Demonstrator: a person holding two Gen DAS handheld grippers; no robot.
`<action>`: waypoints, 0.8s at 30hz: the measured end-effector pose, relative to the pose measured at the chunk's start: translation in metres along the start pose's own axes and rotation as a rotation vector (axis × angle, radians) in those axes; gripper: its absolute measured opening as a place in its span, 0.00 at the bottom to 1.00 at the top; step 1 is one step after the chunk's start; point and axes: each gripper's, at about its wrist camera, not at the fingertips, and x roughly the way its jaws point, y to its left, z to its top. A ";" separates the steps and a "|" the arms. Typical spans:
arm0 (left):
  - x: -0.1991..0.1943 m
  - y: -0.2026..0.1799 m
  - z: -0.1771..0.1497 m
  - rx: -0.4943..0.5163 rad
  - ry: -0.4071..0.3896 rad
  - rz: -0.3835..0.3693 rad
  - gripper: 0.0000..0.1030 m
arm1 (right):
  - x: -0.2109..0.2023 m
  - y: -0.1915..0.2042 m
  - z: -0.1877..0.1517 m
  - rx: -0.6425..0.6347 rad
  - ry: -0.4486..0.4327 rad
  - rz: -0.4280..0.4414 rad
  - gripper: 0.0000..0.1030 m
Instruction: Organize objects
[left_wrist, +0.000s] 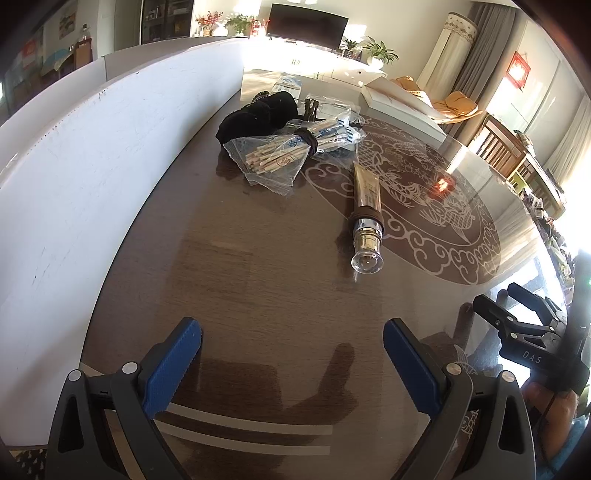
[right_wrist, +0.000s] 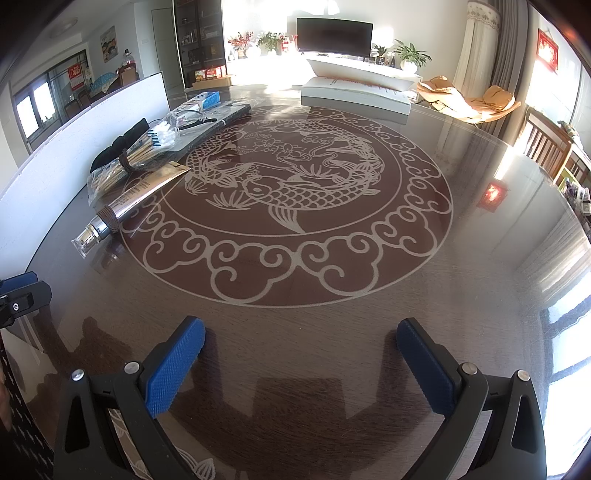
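Near the middle of the left wrist view, a gold-and-silver squeeze tube with a clear cap (left_wrist: 366, 214) lies on the glossy dark wooden table with the white fish medallion (left_wrist: 229, 280), cap end pointing toward the camera. Up and left of it sits a clear plastic bag of wooden sticks bundled with a brown band (left_wrist: 280, 155), and touching that from behind is a black fabric pouch (left_wrist: 258, 114). A white board wall (left_wrist: 74, 177) runs along the left side of the frame.

The left gripper (left_wrist: 291, 363) hovers low over bare table at the bottom of the frame, blue fingers spread wide, nothing between them. Same deal with the right gripper (right_wrist: 301, 363) in its own view: spread wide, empty, aimed at the medallion, with the tube way off in the left of that frame.

So honestly this looks like the very start, nothing picked up yet. My guess is the tube is the easiest first grab, since it lies apart from the pile. The left gripper would need to move forward and a bit right, then straddle the body across its width. It's round, so it might roll.
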 end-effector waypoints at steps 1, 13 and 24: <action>0.000 0.000 0.000 0.001 0.000 0.001 0.98 | 0.000 0.000 0.000 0.000 0.000 0.000 1.00; 0.000 -0.001 0.000 0.005 0.001 0.006 0.98 | 0.000 0.000 0.000 0.000 0.000 0.000 1.00; 0.001 -0.002 0.000 0.011 0.002 0.012 0.98 | 0.000 0.000 0.000 0.000 0.000 0.000 1.00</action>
